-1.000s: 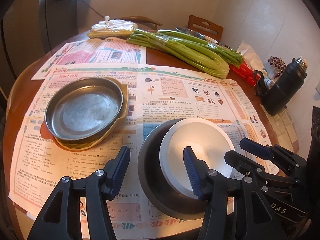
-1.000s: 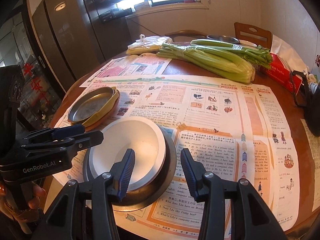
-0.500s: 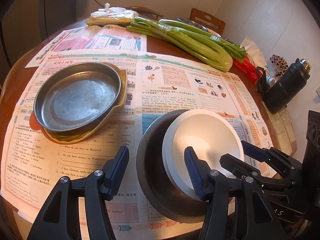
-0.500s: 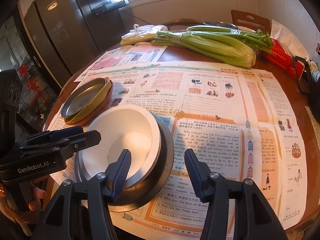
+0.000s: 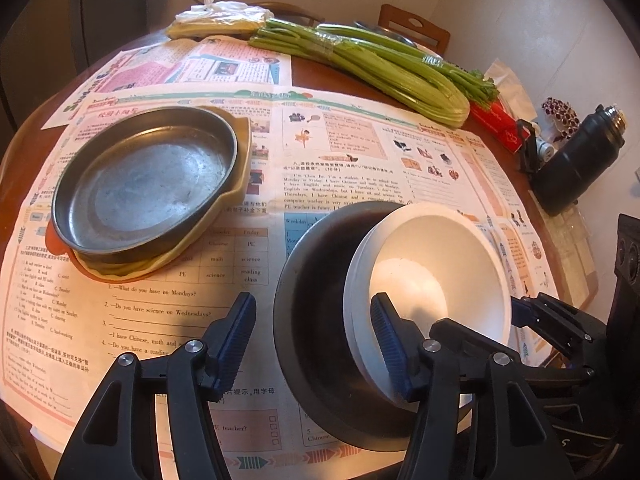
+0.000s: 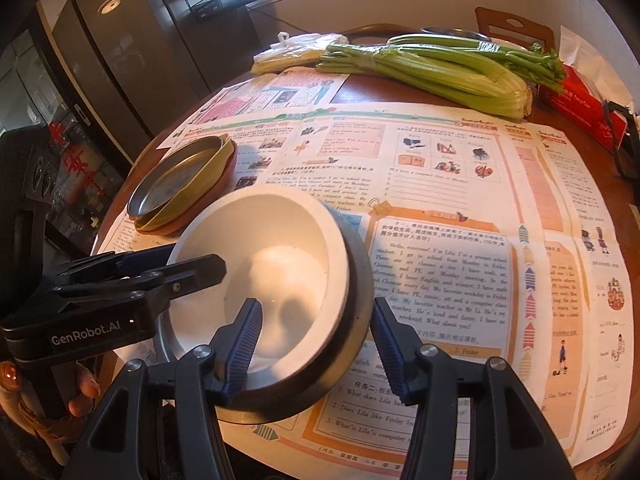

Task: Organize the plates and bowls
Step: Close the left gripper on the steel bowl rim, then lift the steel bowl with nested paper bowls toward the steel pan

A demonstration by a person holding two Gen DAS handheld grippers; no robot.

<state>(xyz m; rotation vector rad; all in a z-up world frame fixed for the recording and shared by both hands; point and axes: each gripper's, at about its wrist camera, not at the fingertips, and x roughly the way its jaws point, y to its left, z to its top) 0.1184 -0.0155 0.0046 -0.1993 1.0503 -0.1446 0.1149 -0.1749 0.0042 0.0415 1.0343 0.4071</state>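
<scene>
Left wrist view: my left tongs (image 5: 314,340) are opening astride the dark bowl's (image 5: 312,300) rim; right tongs (image 6: 316,334) straddle the white bowl (image 6: 280,248), hiding whether they pinch it.

Ahead of your left gripper (image 5: 314,344), bare newspaper (image 5: 168,304) gave open passage up to the stacked metal pan (image 5: 144,184). Your right gripper (image 6: 316,344) straddled the nested bowls' (image 6: 280,264) rim, with clear paper to its right. Beyond both, celery (image 6: 432,68) barred the worktop's far side.
</scene>
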